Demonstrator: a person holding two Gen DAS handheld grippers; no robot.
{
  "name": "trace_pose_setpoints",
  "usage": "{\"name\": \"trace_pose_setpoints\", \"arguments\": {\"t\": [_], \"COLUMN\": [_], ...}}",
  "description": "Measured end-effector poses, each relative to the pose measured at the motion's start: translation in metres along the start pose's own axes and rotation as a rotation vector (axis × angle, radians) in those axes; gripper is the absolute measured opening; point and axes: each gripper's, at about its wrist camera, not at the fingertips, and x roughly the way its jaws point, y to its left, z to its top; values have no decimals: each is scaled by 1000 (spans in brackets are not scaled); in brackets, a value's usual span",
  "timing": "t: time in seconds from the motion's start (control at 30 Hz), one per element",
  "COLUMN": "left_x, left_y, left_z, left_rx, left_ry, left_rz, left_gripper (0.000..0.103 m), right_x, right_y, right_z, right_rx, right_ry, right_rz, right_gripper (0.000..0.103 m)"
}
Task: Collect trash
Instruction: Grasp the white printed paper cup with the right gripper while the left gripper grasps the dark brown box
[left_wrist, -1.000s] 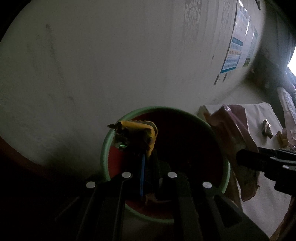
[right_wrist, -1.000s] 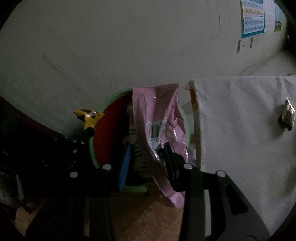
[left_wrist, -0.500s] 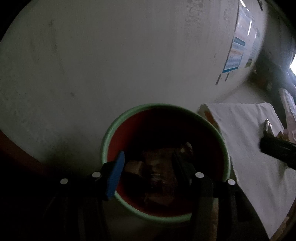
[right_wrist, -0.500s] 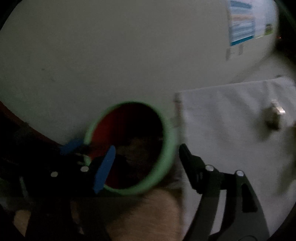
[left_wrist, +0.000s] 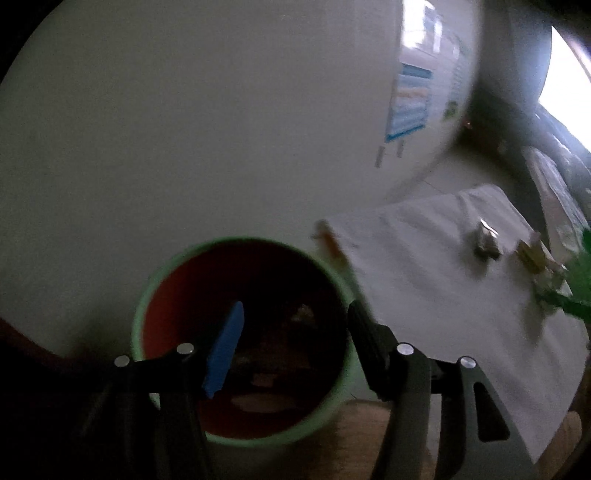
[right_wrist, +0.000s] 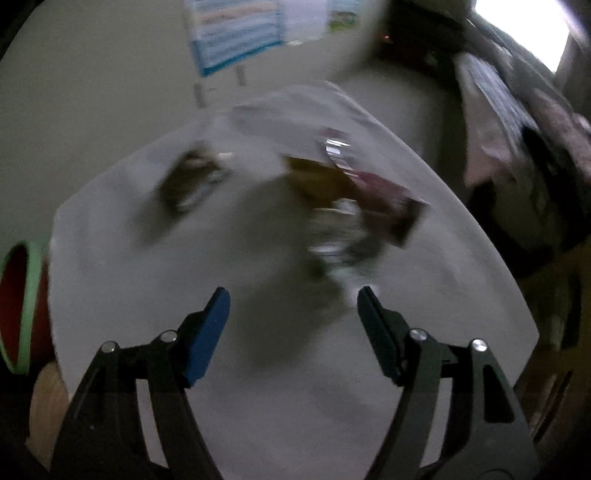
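Observation:
A bin with a green rim (left_wrist: 147, 306) and a red inside stands on the floor by the wall, with dim wrappers (left_wrist: 266, 380) at its bottom. My left gripper (left_wrist: 294, 308) hangs over its mouth, its jaws opening with nothing between them. Over the white-covered table (right_wrist: 147, 277) my right gripper (right_wrist: 292, 291) stands open and empty. Beyond its fingertips lie a blurred dark wrapper (right_wrist: 192, 181) and a heap of brown and maroon wrappers (right_wrist: 351, 206). In the left wrist view the crumpled wrappers (left_wrist: 485, 242) lie on the table (left_wrist: 424, 314) to the right of the bin. The bin's rim (right_wrist: 31, 295) shows at the right view's left edge.
A pale wall with a blue-and-white poster (left_wrist: 410, 103) rises behind the bin and table. Dark furniture with piled cloth (right_wrist: 517, 122) stands past the table's far right edge. A blurred green thing (left_wrist: 580, 288) shows at the table's right side. Wooden floor (left_wrist: 369, 424) lies below the bin.
Both grippers opened, and the yellow wrapper and pink bag are gone from them. The right gripper swung right from the bin to over the table. The left gripper shifted right.

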Motion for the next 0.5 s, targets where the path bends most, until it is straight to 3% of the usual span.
{"name": "trace_pose_setpoints", "arguments": {"t": [0.17, 0.37, 0.43, 0.5], "left_x": [-3, -5, -6, -6], "left_y": [-43, -84, -92, -103], "left_z": [1, 2, 2, 2], "left_rx": [90, 177, 193, 209], "left_ry": [17, 25, 25, 24], "left_rz": [-50, -72, -76, -83], "left_gripper": [56, 56, 56, 56], "right_x": [32, 52, 54, 54], "right_y": [-21, -22, -25, -25], "right_z": [11, 19, 20, 18], "right_rx": [71, 115, 116, 112], "right_ry": [45, 64, 61, 63], "right_rz": [1, 80, 97, 118], "right_gripper": [70, 68, 49, 44]}}
